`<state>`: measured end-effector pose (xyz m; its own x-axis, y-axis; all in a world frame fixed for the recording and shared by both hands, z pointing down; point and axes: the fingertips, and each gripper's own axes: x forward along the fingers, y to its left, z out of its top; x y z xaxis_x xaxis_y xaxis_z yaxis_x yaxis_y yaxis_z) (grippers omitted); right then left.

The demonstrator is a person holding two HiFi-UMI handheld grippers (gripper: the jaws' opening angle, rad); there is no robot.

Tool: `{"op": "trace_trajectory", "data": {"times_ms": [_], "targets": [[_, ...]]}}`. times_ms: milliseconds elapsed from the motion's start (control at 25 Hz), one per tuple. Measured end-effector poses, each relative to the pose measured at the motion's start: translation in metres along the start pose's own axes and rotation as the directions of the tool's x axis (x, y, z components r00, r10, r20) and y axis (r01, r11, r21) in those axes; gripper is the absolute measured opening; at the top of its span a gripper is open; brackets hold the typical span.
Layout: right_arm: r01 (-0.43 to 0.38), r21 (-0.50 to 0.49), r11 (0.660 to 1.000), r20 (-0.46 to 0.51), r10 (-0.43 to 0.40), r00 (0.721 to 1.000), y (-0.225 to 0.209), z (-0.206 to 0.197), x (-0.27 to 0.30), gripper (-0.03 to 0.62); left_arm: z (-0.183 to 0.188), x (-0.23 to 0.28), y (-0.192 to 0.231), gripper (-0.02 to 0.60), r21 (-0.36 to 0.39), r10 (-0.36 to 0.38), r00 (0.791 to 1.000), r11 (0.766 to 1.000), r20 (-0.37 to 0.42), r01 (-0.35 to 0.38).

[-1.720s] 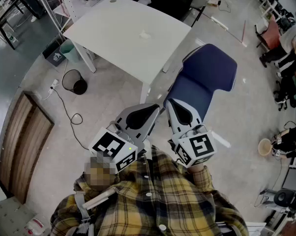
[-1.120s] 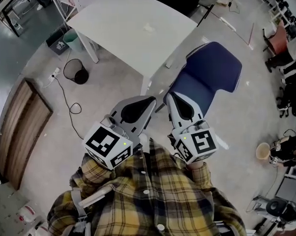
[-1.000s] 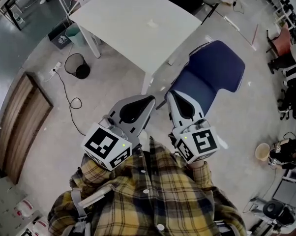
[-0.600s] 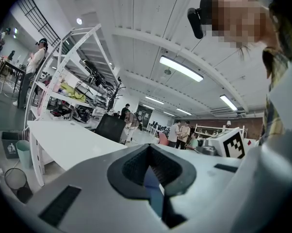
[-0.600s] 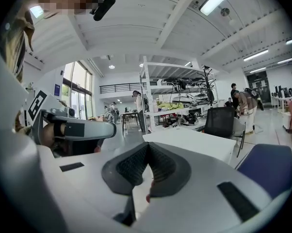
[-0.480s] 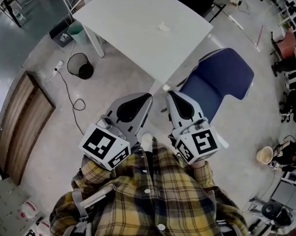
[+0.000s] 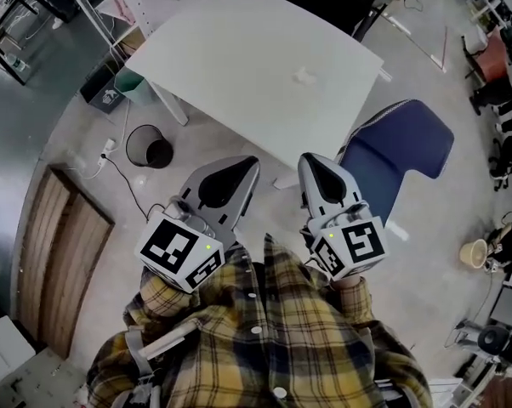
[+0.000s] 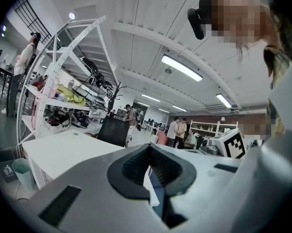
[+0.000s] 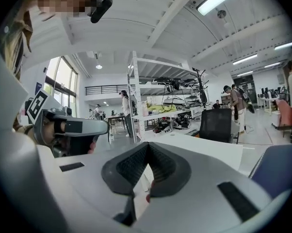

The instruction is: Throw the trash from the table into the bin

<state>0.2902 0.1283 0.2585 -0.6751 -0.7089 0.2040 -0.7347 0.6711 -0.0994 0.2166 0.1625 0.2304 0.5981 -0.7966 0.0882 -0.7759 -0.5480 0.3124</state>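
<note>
A small crumpled white scrap of trash (image 7: 303, 76) lies on the white table (image 7: 239, 58), right of its middle. On the floor by the table's left legs stands a round black mesh bin (image 7: 149, 146). My left gripper (image 7: 247, 161) and right gripper (image 7: 310, 158) are held side by side in front of the person's chest, just short of the table's near edge. Both point level toward the table. In the left gripper view the left gripper (image 8: 149, 147) has its jaws met at the tip with nothing in them. The right gripper (image 9: 148, 145) is likewise shut and empty.
A blue office chair (image 7: 401, 155) stands right of the table, close to the right gripper. A small teal bin (image 7: 128, 83) and a dark box (image 7: 103, 94) sit under the table's left end. A cable (image 7: 124, 185) trails across the floor. Shelving (image 9: 155, 101) and people stand beyond the table.
The person has walked toward the table, carrying both shut grippers forward. Table and black bin now sit nearer the grippers, and the blue chair has slid to the right.
</note>
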Motion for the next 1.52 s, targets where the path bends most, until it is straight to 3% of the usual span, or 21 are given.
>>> {"op": "trace_trajectory", "data": {"times_ms": [240,600,880,1120,1520], "targets": [[0.110,0.036,0.993,-0.036,-0.109,0.993,0.002,-0.008,0.044,-0.002,0.008,-0.008,0.064,0.005,-0.012,-0.048,0.998,0.999,-0.045,0.048],[0.176,0.055,0.983,-0.085,-0.171,0.982,-0.026,-0.014,0.077,-0.002,-0.001,0.019,0.094,0.005,-0.054,-0.101,0.992,0.994,-0.074,0.097],[0.187,0.059,0.981,-0.059,-0.184,0.981,-0.074,0.001,0.135,-0.002,0.014,0.072,0.138,0.005,-0.038,-0.107,0.991,0.994,-0.086,0.104],[0.234,0.072,0.970,-0.038,-0.232,0.972,-0.140,0.026,0.171,-0.002,0.045,0.141,0.168,0.006,-0.017,-0.135,0.987,0.991,-0.088,0.134],[0.283,0.053,0.958,-0.038,-0.282,0.959,-0.207,0.047,0.191,-0.002,0.069,0.223,0.173,0.006,0.000,-0.226,0.969,0.974,-0.098,0.227]]}}
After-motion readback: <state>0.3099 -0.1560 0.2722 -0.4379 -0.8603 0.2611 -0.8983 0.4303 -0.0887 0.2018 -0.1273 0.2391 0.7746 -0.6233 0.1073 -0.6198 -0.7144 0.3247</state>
